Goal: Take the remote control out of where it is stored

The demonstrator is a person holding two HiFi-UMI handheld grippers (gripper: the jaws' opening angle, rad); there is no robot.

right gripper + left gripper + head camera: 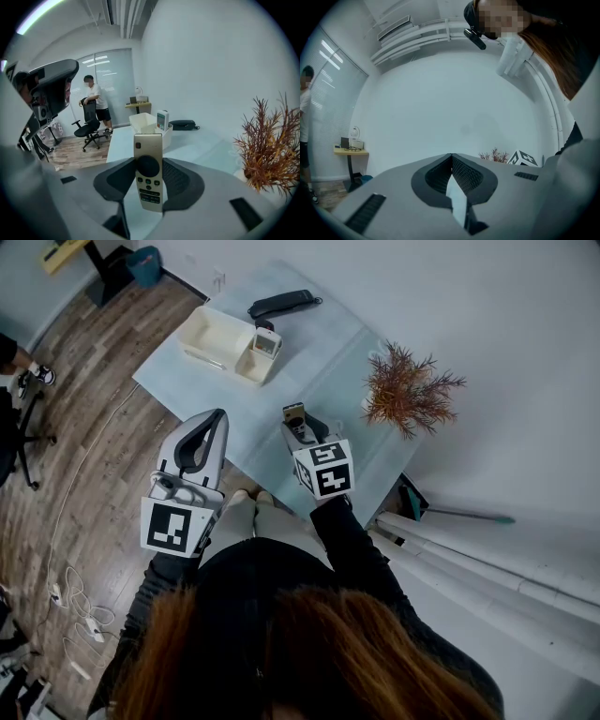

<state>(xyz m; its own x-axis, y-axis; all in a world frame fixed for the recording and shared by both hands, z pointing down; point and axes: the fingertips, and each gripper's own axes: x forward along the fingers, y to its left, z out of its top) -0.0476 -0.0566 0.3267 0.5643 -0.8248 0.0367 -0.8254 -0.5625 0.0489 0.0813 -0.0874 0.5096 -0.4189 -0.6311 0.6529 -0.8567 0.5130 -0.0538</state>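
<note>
Remote control [148, 171], a slim gold-coloured one with a round black pad, stands upright between the jaws of our right tool [148, 160]. The pads press on its two long edges and its button face is turned toward that tool's camera. In the head view we hold it [294, 414] in the right tool [300, 427] over the near part of the table [319, 362], well apart from the white storage box [220, 338] at the far end. A second, white remote [267, 341] with a small screen stands upright in the box's narrow end compartment. Beyond the box lies a black case [281, 303], and a dried plant [408, 388] stands at the table's right side. Our left tool [217, 418] hangs beside the table over the wooden floor [84, 456], its jaws brought together at the tips with nothing between them. Past the table a person [93, 101] stands by an office chair [86, 126].
</note>
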